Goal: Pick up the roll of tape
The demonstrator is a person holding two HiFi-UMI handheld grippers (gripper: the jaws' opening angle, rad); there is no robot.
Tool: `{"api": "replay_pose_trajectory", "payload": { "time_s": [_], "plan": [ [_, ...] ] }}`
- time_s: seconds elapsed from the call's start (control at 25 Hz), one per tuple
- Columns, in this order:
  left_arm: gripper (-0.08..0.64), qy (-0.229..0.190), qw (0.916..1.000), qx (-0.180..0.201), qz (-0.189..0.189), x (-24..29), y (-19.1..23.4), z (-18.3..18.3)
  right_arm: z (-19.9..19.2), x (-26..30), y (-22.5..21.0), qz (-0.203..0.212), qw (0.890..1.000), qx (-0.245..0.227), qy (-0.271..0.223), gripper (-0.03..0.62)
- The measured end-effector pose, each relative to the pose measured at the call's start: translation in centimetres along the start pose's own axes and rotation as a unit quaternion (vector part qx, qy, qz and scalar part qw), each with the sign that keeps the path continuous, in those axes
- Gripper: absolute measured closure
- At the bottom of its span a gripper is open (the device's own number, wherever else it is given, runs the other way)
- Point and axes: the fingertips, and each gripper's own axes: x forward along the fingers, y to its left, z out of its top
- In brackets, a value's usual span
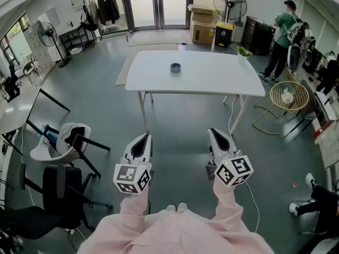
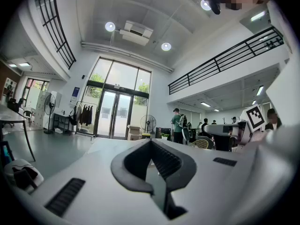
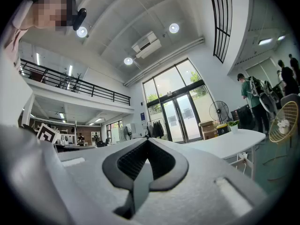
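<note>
1. Nearest, two forearms in pink striped sleeves (image 1: 133, 208) come in from the bottom edge of the head view. They are side by side and held roughly level, not reaching down.
2. Each hand carries a white gripper with a marker cube at its rear. The left gripper (image 1: 142, 138) and the right gripper (image 1: 215, 132) point straight ahead, parallel and apart from each other, over bare grey floor.
3. In each gripper's own view, the two dark ribbed pads are pressed together at the tips with nothing between them. Both tongs are empty.
4. To the left of the grippers stands a black office chair (image 1: 53, 187), with a white chair (image 1: 66, 142) just behind it. Neither is near the hands.
5. Farther on stands a white table (image 1: 212, 83), well apart from both grippers. The roll of tape (image 1: 175, 67), small and dark, lies alone on the tabletop, left of its middle.
6. The task looks barely begun, since the tape sits untouched and out of reach. What probably remains is to walk to the table, spread one pair of tongs, close them on the roll and lift it.
7. Beyond the table are glass doors (image 1: 153, 4), stacked cardboard boxes (image 1: 201, 25) and a standing fan (image 1: 230, 4). A person in a green shirt (image 1: 282, 36) stands at the far right.
</note>
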Motion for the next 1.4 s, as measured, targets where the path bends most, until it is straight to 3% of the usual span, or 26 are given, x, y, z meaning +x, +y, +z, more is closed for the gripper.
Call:
{"api": "replay_pose_trajectory", "payload": {
  "time_s": [0.4,0.8,1.4],
  "plan": [
    [0.560,-0.003,1.0000,-0.001,0.001,2.2,-0.9,0.0,0.8,0.9,-1.9,0.009,1.000,-0.010,-0.014,0.588],
    [0.560,0.002,1.0000,-0.006,0.001,3.9,-2.6,-0.7,0.1,1.9,-3.8,0.022,1.000,-0.012,0.008,0.588],
    [0.560,0.029,0.9991,-0.025,0.020,8.5,1.3,-2.5,-2.8,7.6,-7.4,0.009,0.999,0.009,0.042,0.534]
  ]
}}
